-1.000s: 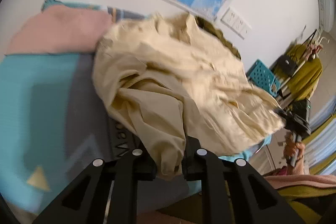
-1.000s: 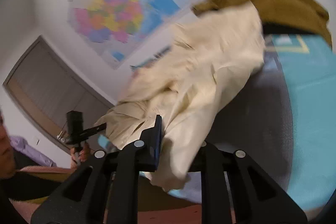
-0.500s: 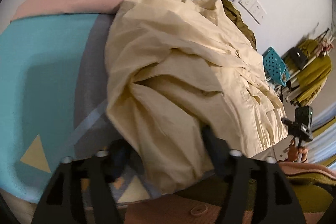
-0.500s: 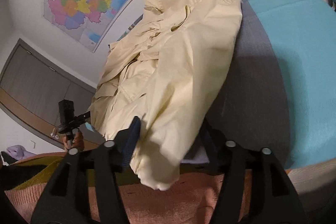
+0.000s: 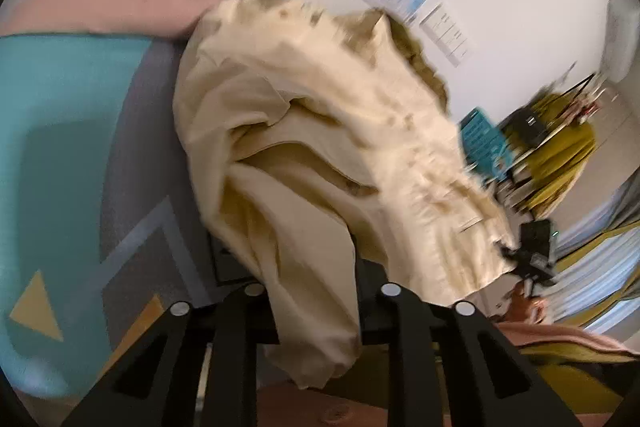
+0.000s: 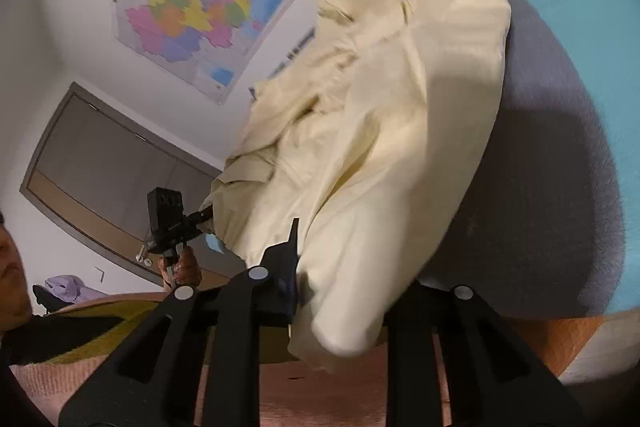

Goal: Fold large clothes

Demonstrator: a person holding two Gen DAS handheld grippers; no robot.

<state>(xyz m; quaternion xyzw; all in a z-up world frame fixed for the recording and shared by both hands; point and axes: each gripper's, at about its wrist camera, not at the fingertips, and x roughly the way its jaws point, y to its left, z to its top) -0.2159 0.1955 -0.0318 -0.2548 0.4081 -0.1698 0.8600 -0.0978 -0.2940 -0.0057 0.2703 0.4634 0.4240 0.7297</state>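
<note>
Over the bed (image 5: 60, 115), the cream shirt (image 5: 304, 155) hangs bunched between two grippers. The left gripper (image 5: 316, 291) and the right gripper (image 6: 340, 291) have each just been closing, and each now pinches a fold of its near hem, I'd guess to get a fresh hold on the corners. Its far end lies crumpled on the bed, not yet spread for folding.
</note>
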